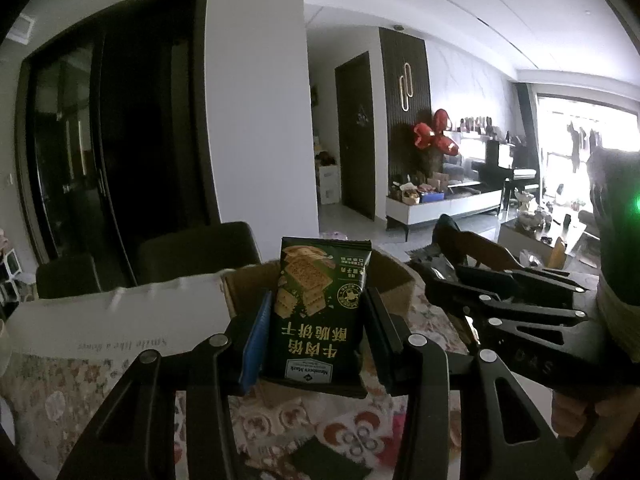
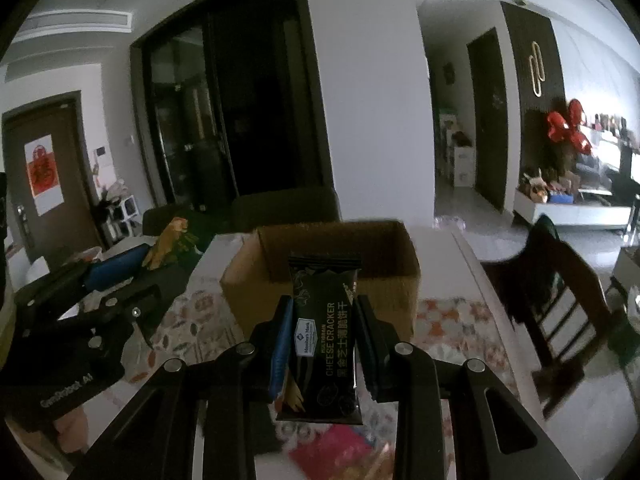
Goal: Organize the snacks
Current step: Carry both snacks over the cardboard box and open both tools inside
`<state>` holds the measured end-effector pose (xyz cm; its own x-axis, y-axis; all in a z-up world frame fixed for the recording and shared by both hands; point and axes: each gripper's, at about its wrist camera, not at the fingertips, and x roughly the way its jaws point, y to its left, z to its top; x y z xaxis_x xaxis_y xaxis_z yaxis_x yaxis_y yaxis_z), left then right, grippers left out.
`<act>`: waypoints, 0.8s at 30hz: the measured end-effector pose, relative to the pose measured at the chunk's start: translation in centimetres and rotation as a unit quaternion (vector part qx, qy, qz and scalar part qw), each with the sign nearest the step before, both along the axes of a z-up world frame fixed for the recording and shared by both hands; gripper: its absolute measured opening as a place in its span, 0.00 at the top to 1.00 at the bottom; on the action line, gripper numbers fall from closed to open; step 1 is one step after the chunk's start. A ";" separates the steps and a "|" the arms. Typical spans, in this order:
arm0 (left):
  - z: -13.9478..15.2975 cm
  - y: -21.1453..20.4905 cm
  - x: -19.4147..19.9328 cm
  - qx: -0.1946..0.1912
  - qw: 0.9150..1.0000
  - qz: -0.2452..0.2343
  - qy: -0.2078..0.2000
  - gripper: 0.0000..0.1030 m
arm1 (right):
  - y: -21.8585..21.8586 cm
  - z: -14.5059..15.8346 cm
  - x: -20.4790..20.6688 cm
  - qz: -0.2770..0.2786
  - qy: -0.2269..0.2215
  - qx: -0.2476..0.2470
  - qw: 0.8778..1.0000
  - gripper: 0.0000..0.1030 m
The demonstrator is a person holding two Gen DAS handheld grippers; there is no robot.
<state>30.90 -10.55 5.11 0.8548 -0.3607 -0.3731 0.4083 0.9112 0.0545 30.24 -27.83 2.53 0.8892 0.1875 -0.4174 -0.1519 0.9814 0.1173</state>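
The left tongs (image 1: 316, 332) are clamped on one dark green cracker packet (image 1: 318, 312), held clear above the surface (image 1: 72, 392). Its long axis runs away from the camera and upward, the printed characters upside down, the brand label at the near end and the crimped seal at the far end. Right of it, in the right wrist view, the right tongs (image 2: 323, 340) are clamped on one narrower black cheese cracker packet (image 2: 322, 344) — long axis likewise pointing away and up, its lettering running sideways along the length, far seal topmost. So two packets are in hand, one per pair of tongs.

Just beyond both packets sits one open cardboard box (image 2: 320, 280), its far wall visible. A red packet (image 2: 332, 452) lies blurred on the surface below the right tongs.

The surface wears a floral cloth in red and cream — a white sheet with faint lettering (image 1: 120, 320) lies at its left. One dark wooden chair (image 2: 560, 304) stands at the right edge. The room behind has a dark glass-doored cabinet (image 2: 192, 120), a white pillar (image 2: 368, 100), red balloons (image 2: 568, 128), a low white media unit (image 1: 440, 204) and a bright window (image 1: 584, 132).
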 end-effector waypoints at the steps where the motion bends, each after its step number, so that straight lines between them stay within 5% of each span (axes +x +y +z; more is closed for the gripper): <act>1: 0.2 -0.1 0.5 -0.001 1.000 0.001 0.001 0.57 | 0.1 0.3 0.6 0.003 -0.003 0.000 1.000 0.70; 13: 0.4 -1.1 7.5 -0.011 0.999 -0.009 0.035 0.57 | -0.6 0.8 8.1 0.021 0.018 0.000 1.000 0.70; 24: -1.9 -2.4 14.3 -0.010 0.994 -0.005 0.109 0.56 | -1.2 -1.3 14.4 0.020 0.076 -0.005 0.997 0.70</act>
<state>45.23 -12.92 3.19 0.7510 -0.3785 -0.5410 0.4180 0.9068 -0.0542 44.61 -29.03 1.22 0.8077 0.2156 -0.5488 -0.1713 0.9764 0.1315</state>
